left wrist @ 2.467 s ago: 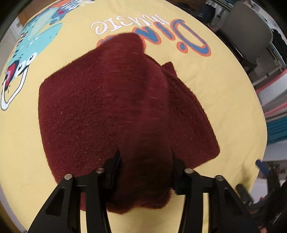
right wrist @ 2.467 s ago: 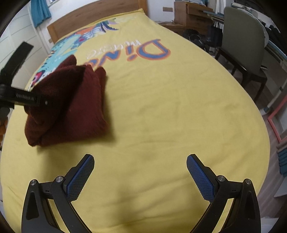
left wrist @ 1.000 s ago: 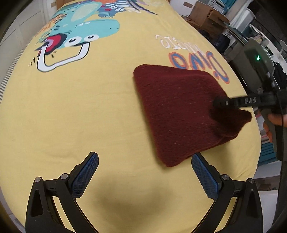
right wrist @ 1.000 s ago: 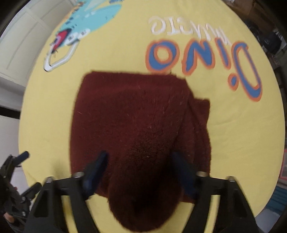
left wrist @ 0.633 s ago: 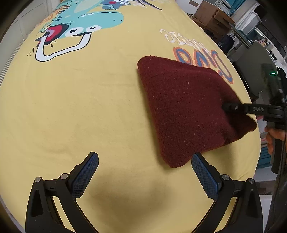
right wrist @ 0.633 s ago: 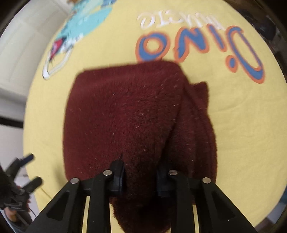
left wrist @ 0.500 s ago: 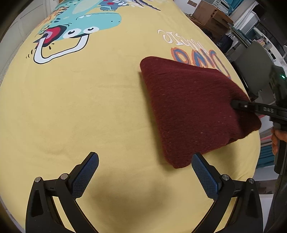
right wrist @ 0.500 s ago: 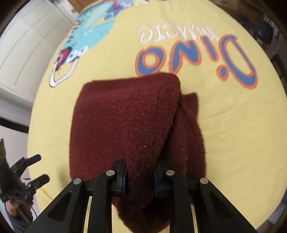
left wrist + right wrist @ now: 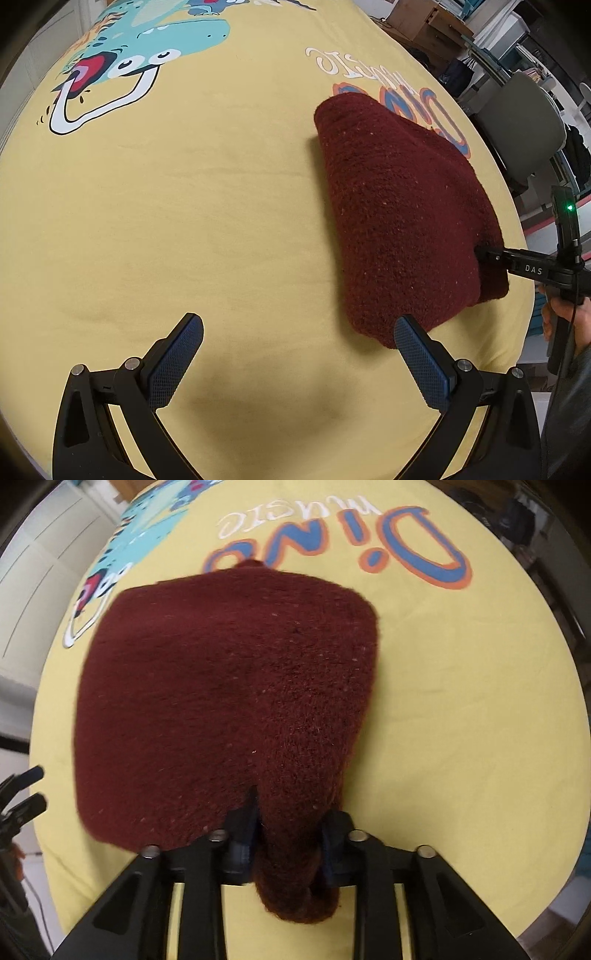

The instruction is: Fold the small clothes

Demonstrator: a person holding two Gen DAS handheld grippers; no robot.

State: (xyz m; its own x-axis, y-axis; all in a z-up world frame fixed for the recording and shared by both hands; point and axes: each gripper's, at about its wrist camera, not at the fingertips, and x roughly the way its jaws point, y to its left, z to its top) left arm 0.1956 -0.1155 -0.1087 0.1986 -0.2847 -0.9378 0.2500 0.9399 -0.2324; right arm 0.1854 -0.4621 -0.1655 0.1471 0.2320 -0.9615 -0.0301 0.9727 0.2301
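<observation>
Item: dark red knitted garment (image 9: 229, 686), folded, lying on a yellow dinosaur-print bed sheet (image 9: 184, 206), partly covering the blue lettering (image 9: 417, 546). Right gripper (image 9: 290, 834): jaws just widened slightly, a bunched edge of the garment between them, pads pressing it. Left gripper (image 9: 295, 354): jaws wide apart, empty, just beside the garment's near corner.

Your right gripper (image 9: 532, 267) reads "DAS" in white; the yellow bedsheet (image 9: 461, 701) shouts "Dino music" (upside down, "o" partly covered).
</observation>
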